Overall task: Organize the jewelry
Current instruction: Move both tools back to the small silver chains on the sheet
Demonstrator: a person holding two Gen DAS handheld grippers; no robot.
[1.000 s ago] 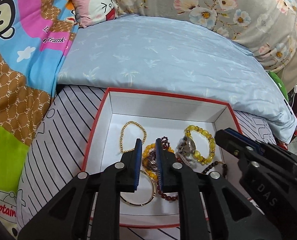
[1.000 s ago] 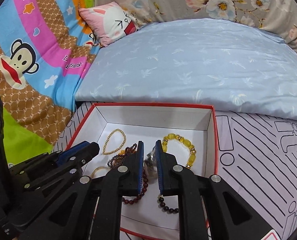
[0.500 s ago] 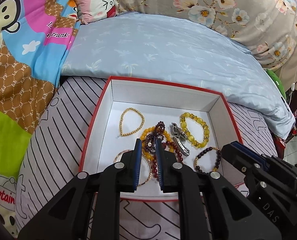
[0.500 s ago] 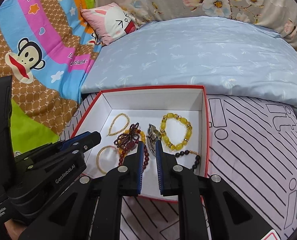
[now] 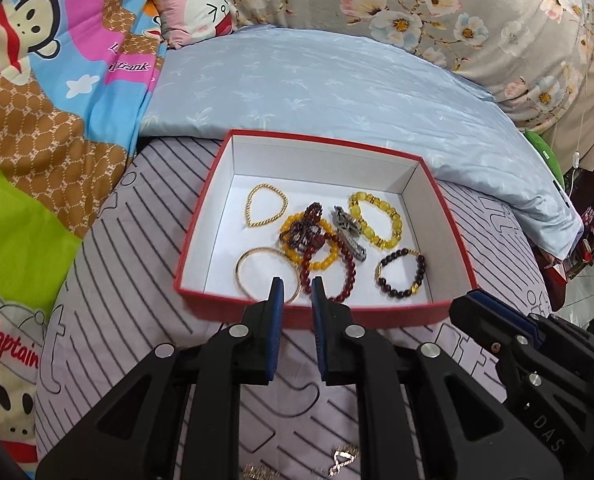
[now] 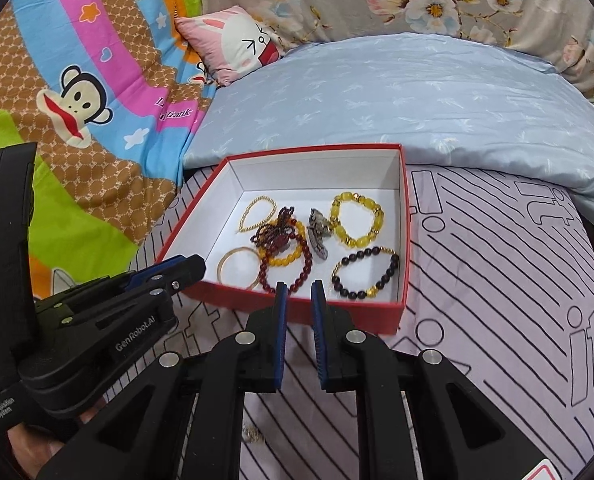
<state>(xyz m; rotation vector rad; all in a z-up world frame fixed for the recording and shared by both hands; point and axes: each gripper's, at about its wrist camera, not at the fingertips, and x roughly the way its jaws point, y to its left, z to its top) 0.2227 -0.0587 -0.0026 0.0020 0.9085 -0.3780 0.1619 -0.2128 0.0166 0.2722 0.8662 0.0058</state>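
A red box [image 5: 337,314] with a white inside lies on the striped bedsheet. It holds a gold chain bracelet [image 5: 267,210], a gold bangle [image 5: 253,270], a yellow bead bracelet [image 5: 375,218], a dark bead bracelet [image 5: 401,274], a red bead bracelet [image 5: 347,264] and a silver watch band [image 5: 349,232]. My left gripper [image 5: 297,284] hovers at the box's near wall, its jaws a narrow gap apart and empty. My right gripper [image 6: 299,288] stands beside it over the same wall [image 6: 337,314], equally narrow and empty. Each gripper shows in the other's view: the right gripper [image 5: 471,308], the left gripper [image 6: 193,266].
Thin loose gold chains [image 5: 343,458] lie on the striped sheet [image 6: 497,280] just below the grippers. A pale blue quilt [image 5: 317,80] rises behind the box, with a pink rabbit cushion [image 5: 197,4] and a monkey-print blanket [image 5: 37,100] at the left. A hand [image 6: 25,448] holds the left gripper.
Both grippers have drawn back from over the jewelry inside the box to its near wall. More of the striped sheet and the loose chains have come into view. The jaws kept their gap.
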